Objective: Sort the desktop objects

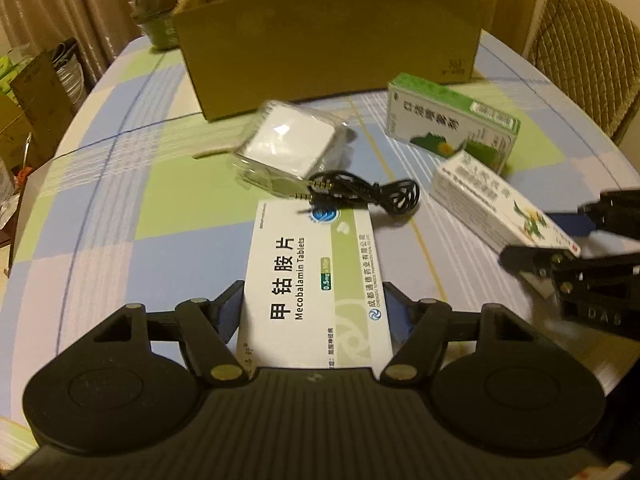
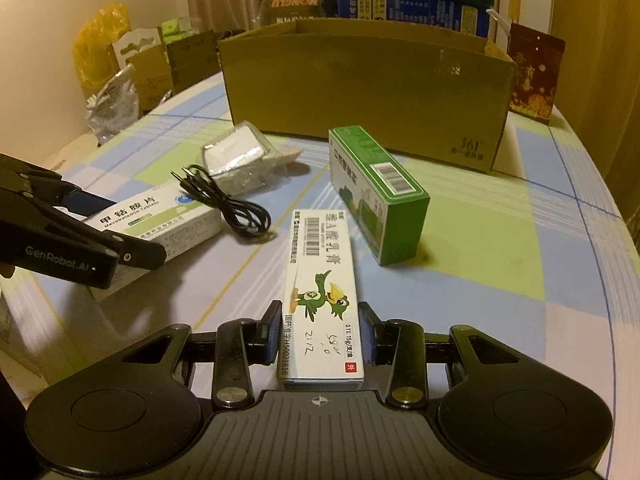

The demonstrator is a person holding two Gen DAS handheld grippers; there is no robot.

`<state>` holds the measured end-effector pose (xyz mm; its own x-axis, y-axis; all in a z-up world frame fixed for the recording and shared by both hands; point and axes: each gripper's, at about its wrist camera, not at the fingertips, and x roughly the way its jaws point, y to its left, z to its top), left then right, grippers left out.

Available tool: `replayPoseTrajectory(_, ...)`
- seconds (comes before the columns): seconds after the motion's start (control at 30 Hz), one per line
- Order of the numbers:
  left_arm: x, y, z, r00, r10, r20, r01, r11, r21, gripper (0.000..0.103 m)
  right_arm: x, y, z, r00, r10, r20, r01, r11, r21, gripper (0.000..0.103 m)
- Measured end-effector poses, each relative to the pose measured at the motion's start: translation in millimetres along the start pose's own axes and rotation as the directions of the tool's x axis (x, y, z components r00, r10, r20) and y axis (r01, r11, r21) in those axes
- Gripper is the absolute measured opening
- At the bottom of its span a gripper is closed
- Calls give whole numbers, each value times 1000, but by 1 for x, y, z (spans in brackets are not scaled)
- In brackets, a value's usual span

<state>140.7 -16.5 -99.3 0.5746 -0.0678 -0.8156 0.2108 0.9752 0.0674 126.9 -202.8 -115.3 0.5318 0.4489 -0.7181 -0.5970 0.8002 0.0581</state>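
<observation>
Sorting looks barely begun: every loose item in view lies on the checked tablecloth [image 2: 500,248], and how much the cardboard box [image 2: 368,92] at the table's far side already holds cannot be seen past its wall.

The left gripper [image 1: 316,306] straddles the near end of the Mecobalamin tablet box [image 1: 316,280], its blue pads [image 1: 234,304] at the carton's long sides; whether they press yet is unclear. The right gripper [image 2: 318,334] has its jaws drawn in close to the sides of the ointment carton with the bird picture [image 2: 320,280]; a thin gap seems to remain by each pad, so a firm pinch cannot be confirmed.

Left to move, by my reckoning: both cartons, the green medicine box [image 2: 376,196] standing just beyond the ointment carton, the clear-wrapped white pack [image 2: 236,152], and the black audio cable [image 2: 232,204], whose plugs lie at the tablet box's far end.

Room is fair. Bare cloth lies between the two grippers, but the box wall rises high at the far edge, so each carton probably needs a clear lift over the rim. The green box stands directly on the right gripper's path; the cable may drag with the tablet box.
</observation>
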Motion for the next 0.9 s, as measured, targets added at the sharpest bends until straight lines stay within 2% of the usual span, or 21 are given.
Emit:
replayPoseTrajectory(0.2, -16, -4, -8, 999, -33, 3, 33, 999, -6, 67, -4, 5, -1, 1000, 15, -4, -15, 1000, 0, 36)
replayPoseTrajectory(0.43, -11, -9, -19, 999, -29, -23, 29, 1000, 2, 67, -2, 9, -5, 1000, 6, -6, -6, 999, -38, 36)
replayPoseTrajectory(0.6, -3, -10, -15, 999, -32, -12, 32, 999, 9, 67, 2, 10, -4, 1000, -4, -1, 4, 999, -47, 51)
replayPoseTrajectory(0.9, 11, -8, -11, 999, -36, 9, 36, 999, 12, 68, 10, 9, -1, 1000, -8, -6, 8, 999, -45, 51)
